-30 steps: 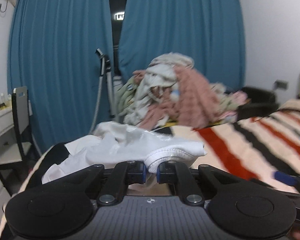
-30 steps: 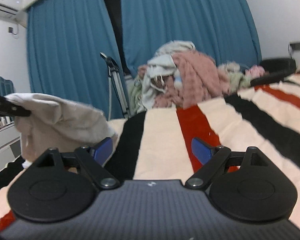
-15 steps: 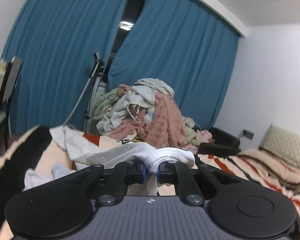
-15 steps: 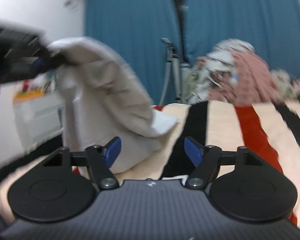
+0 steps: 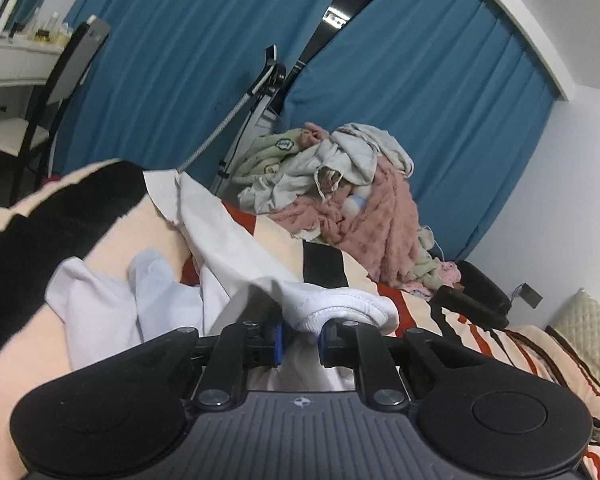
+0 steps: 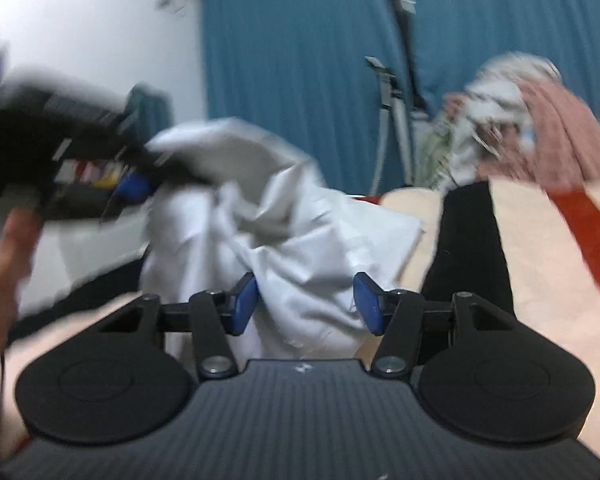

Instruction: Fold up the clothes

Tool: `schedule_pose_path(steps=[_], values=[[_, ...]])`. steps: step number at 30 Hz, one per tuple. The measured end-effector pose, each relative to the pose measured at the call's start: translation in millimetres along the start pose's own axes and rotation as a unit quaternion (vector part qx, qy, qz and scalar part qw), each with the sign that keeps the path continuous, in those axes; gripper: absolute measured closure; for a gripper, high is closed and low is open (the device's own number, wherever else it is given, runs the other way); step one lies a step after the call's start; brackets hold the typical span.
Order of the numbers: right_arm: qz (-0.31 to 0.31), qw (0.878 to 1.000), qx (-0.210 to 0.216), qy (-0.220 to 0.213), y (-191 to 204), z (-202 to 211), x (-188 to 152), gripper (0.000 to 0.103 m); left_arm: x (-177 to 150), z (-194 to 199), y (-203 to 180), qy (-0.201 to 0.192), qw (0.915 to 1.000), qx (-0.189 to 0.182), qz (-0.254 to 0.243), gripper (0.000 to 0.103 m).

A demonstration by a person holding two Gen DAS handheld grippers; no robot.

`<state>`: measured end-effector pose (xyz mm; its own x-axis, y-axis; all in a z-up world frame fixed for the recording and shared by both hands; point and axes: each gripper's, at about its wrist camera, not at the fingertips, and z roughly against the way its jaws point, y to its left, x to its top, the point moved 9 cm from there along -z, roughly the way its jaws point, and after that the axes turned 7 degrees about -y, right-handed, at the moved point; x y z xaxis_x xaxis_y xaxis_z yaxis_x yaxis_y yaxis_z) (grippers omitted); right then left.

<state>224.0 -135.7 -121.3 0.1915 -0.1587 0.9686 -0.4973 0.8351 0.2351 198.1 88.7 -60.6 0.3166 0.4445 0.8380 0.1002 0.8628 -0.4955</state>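
The left gripper (image 5: 300, 334) clenches the ribbed hem of a white garment (image 5: 236, 256), low in the middle of the left wrist view; its jaws have just been easing apart a little, yet the cloth sits pinched between them. From there the garment trails up and left across the striped bed (image 5: 148, 236). In the right wrist view the same garment (image 6: 300, 248) hangs in the middle of the frame from that left gripper (image 6: 136, 186), seen blurred at centre left with a hand (image 6: 0, 256) behind it.

The right gripper (image 6: 306, 304) has just been closing. Its pads flank a fold of the cloth, but a gap shows on each side, so nothing is gripped yet.

To do this step well, I judge the right should bite on a single clear edge or corner, not a bunched fold, then both should pull apart until the cloth hangs flat.

For room: the bed is bare to the right in the right wrist view, good for laying the cloth out. The clothes pile (image 5: 340, 184) fills the upper middle of the left wrist view, with a chair (image 5: 60, 80) at upper left; spreading should stay short of both.
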Motion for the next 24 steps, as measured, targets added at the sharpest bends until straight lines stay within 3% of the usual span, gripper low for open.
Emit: schedule_pose_path(steps=[3,7,9,10,11,15,20,24], values=[[-0.039,0.999,-0.015,-0.005,-17.9,-2.6,0.5,0.047,-7.1,-8.0,-1.3,0.006,0.9999,-0.011,0.006,0.086],[0.003,0.999,0.020,0.033,4.2,-9.7,-17.7,0.047,-14.9,-10.3,-10.0,0.009,0.9997,-0.022,-0.002,0.084],[0.021,0.999,0.031,0.032,14.9,-5.4,-16.8,0.067,-18.0,-6.9,-13.8,0.008,0.9997,-0.024,-0.002,0.084],[0.020,0.999,0.025,0.031,13.4,-2.6,-14.4,0.090,-18.8,-5.0,-15.9,0.009,0.9996,-0.027,0.002,0.084],[0.019,0.999,0.018,0.031,12.0,0.2,-12.0,0.093,-19.7,-3.0,-18.0,0.010,0.9995,-0.030,0.007,0.084],[0.005,1.000,-0.010,0.011,0.0,18.4,8.4,0.096,-20.1,7.0,-31.3,0.009,0.9984,-0.054,0.012,0.077],[-0.015,0.997,-0.066,-0.030,-24.2,49.1,44.9,0.099,-27.2,21.4,-55.0,0.017,0.9947,-0.100,0.014,0.062],[-0.018,0.991,-0.126,-0.044,-49.1,74.0,60.2,0.100,-39.6,22.4,-70.6,0.028,0.9915,-0.126,-0.013,0.060]])
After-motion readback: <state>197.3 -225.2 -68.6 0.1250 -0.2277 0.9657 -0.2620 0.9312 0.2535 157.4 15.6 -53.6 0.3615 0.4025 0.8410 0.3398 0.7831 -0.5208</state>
